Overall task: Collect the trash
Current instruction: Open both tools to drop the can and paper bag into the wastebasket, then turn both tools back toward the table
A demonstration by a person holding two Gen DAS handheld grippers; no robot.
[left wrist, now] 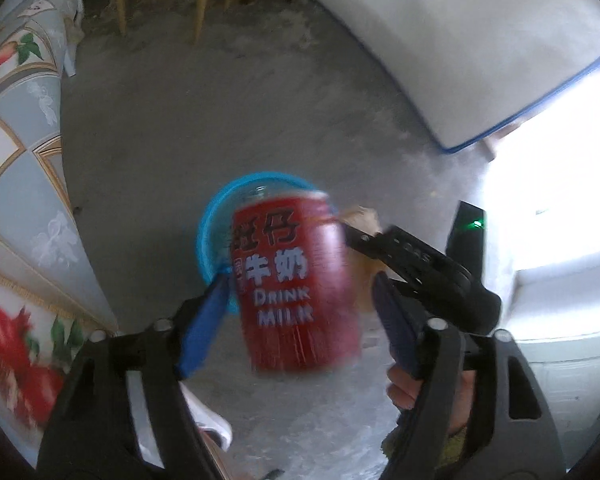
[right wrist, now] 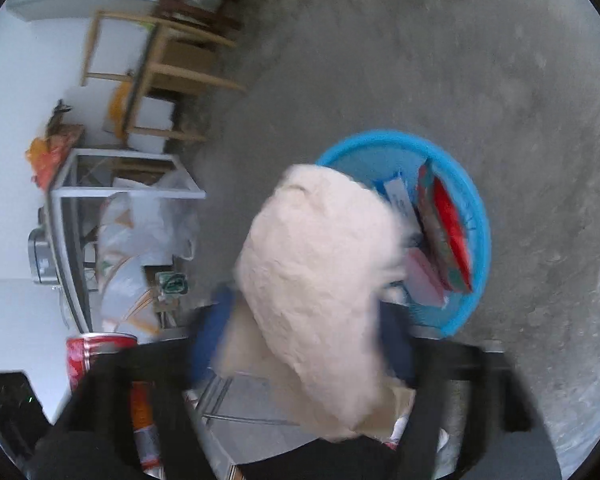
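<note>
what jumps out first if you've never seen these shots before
A red milk can fills the left wrist view, between the left gripper fingers above a blue basin. In the right wrist view a pale crumpled wad sits between the right gripper fingers beside that basin, which holds packets.

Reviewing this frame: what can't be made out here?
1. Right wrist view: whether the right gripper presses the pale wad; there is motion blur, and the wad covers its pads.
2. Left wrist view: what lies in the blue basin; the red can hides most of it.
3. Left wrist view: the bright area at right; it is overexposed.
</note>
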